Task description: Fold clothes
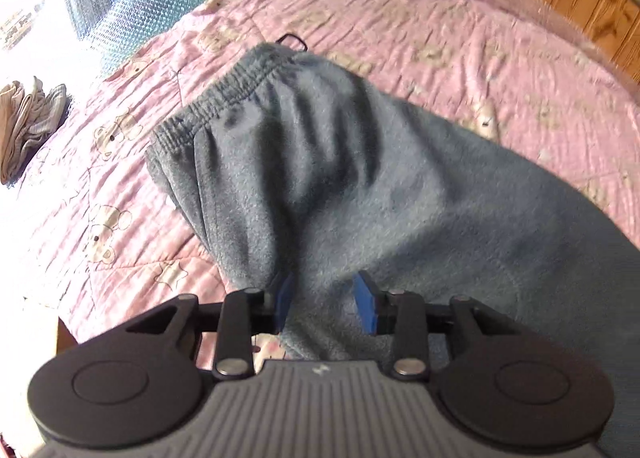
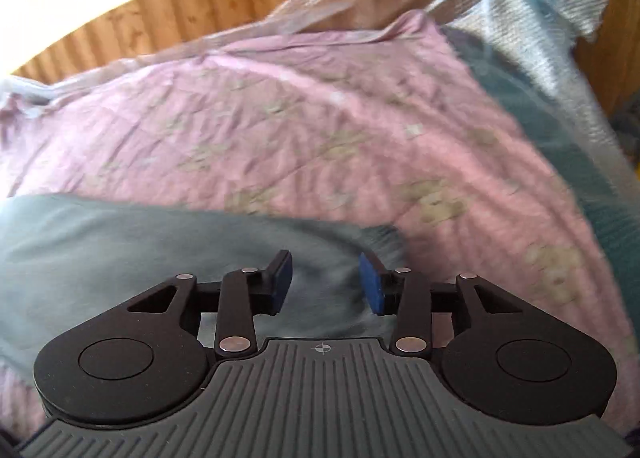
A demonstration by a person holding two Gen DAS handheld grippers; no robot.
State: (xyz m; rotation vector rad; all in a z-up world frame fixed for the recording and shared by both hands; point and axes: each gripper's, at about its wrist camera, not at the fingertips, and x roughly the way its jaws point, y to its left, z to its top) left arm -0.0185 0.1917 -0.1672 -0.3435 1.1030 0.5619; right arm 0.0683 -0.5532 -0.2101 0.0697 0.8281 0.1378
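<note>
Open quilt [image 1: 420,38] beyond trousers [image 1: 320,178]

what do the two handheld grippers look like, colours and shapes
Both match: the left gripper and right gripper each have blue pads on black fingers, black linkage bars with silver pivot pins, two round black discs, and a ribbed grey body. The right body carries a small crosshair mark. No hands or sleeves show.

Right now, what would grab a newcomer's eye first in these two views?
The grey fleece trousers sprawled across the pink bear-print quilt, elastic waistband at the far end. The left claw stands open with a ridge of that fleece between its blue pads. A small pile of folded beige clothes sits at the far left edge.
</note>
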